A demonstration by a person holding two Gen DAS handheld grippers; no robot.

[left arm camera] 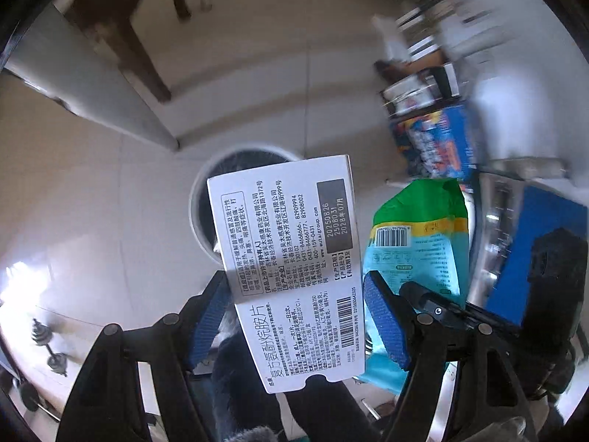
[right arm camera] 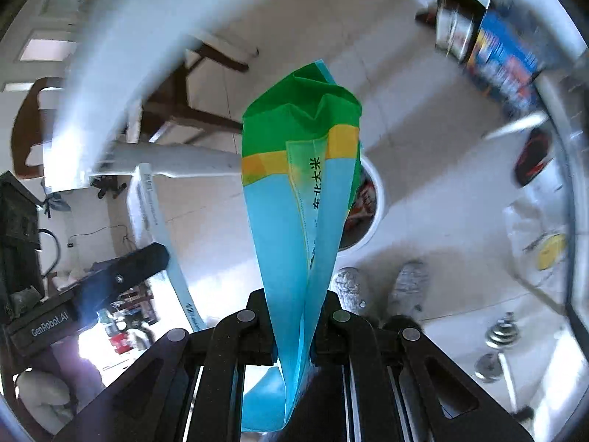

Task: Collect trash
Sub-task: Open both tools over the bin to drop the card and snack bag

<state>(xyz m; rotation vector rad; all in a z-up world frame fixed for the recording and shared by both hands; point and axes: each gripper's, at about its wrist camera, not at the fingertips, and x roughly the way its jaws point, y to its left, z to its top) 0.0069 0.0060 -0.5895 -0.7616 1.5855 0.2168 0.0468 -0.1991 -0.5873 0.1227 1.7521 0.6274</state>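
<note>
In the left wrist view a flattened white medicine box (left arm camera: 294, 269) with black print stands between my left gripper's (left arm camera: 298, 316) blue-padded fingers (left arm camera: 386, 324), which press its edges, above a round white trash bin (left arm camera: 198, 217) on the floor. My right gripper (right arm camera: 294, 313) is shut on a green, yellow and light blue bag (right arm camera: 298, 191). The bag hangs up in front of the bin (right arm camera: 371, 213). It also shows in the left wrist view (left arm camera: 419, 243), beside the box, with the right gripper (left arm camera: 434, 305) on it.
The floor is pale tile. A dark wooden chair (left arm camera: 125, 29) stands beyond the bin. Stacked boxes and books (left arm camera: 434, 129) sit at the right. Dumbbells (left arm camera: 48, 342) lie on the floor at the left. My grey shoes (right arm camera: 383, 287) are near the bin.
</note>
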